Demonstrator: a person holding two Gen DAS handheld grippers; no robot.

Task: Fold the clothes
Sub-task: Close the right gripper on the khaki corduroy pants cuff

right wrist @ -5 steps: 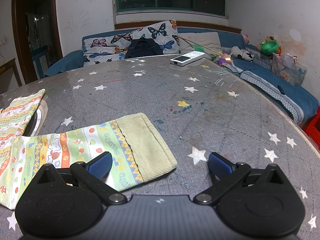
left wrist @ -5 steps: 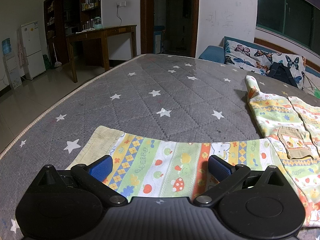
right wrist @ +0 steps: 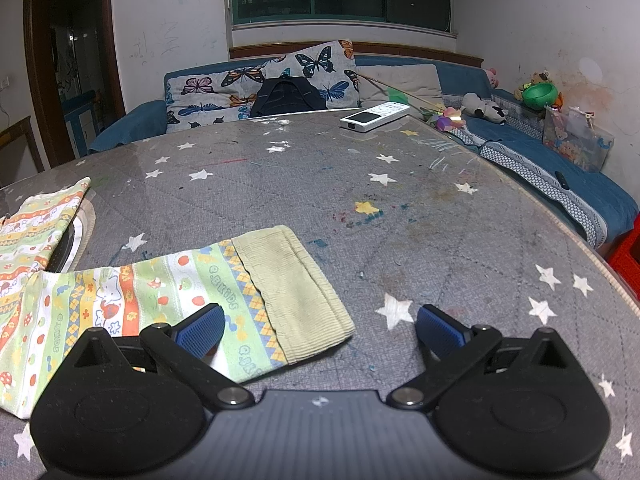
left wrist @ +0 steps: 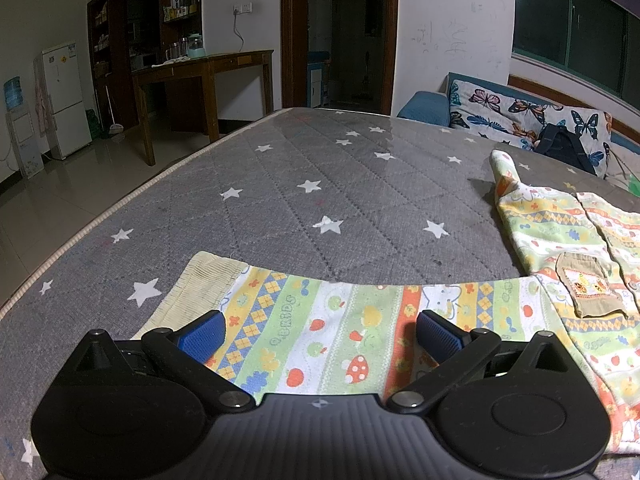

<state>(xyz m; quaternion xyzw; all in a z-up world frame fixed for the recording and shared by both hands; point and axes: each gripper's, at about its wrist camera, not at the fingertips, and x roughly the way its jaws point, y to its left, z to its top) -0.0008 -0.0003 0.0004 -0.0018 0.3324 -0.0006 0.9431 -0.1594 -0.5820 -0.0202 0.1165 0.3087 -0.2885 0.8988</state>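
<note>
A child's printed top (left wrist: 568,240) is lying spread flat on the grey starred mattress (left wrist: 304,184), both sleeves stretched out sideways, which is likely leaving them ready to be folded inward. The left gripper (left wrist: 320,334) is hovering over the left sleeve (left wrist: 320,320), jaws spread wide and gripping nothing. The right gripper (right wrist: 320,330) is hanging just beside the ribbed cuff (right wrist: 296,288) of the right sleeve (right wrist: 132,300), equally released and empty. Against the frames a moment ago, nothing is shifting noticeably; both views are looking the same.
</note>
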